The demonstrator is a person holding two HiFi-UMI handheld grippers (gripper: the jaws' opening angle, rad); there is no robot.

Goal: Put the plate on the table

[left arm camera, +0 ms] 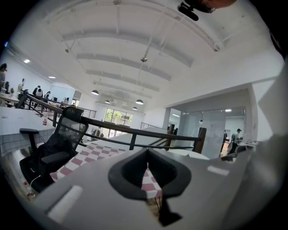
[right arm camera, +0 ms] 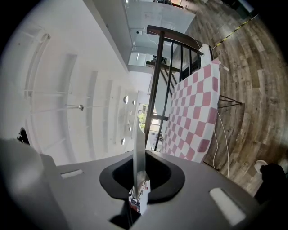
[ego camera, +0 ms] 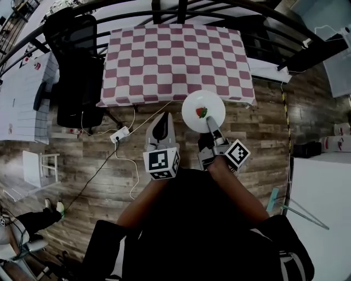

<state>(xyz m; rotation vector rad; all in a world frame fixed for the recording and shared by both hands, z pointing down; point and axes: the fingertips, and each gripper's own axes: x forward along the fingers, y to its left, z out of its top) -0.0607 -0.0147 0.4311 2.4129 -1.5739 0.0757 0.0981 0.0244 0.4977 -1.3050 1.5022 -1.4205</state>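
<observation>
A round white plate [ego camera: 193, 115] with a small red strawberry [ego camera: 202, 112] on it hangs over the wooden floor, just in front of the near edge of the table with the red-and-white checked cloth [ego camera: 175, 60]. My right gripper [ego camera: 210, 125] is shut on the plate's near rim. In the right gripper view the plate [right arm camera: 139, 148] stands edge-on between the jaws of the right gripper [right arm camera: 136, 197], with the table [right arm camera: 193, 112] beyond. My left gripper [ego camera: 162, 122] is shut and holds nothing, left of the plate. The left gripper view shows the left gripper [left arm camera: 152, 191] pointing towards the table [left arm camera: 96, 152].
A black office chair [ego camera: 77, 71] stands at the table's left side. A white power strip [ego camera: 119, 134] and cables lie on the floor by the table's front left corner. A dark railing [ego camera: 164, 13] curves behind the table. A white stool [ego camera: 41, 164] is at the left.
</observation>
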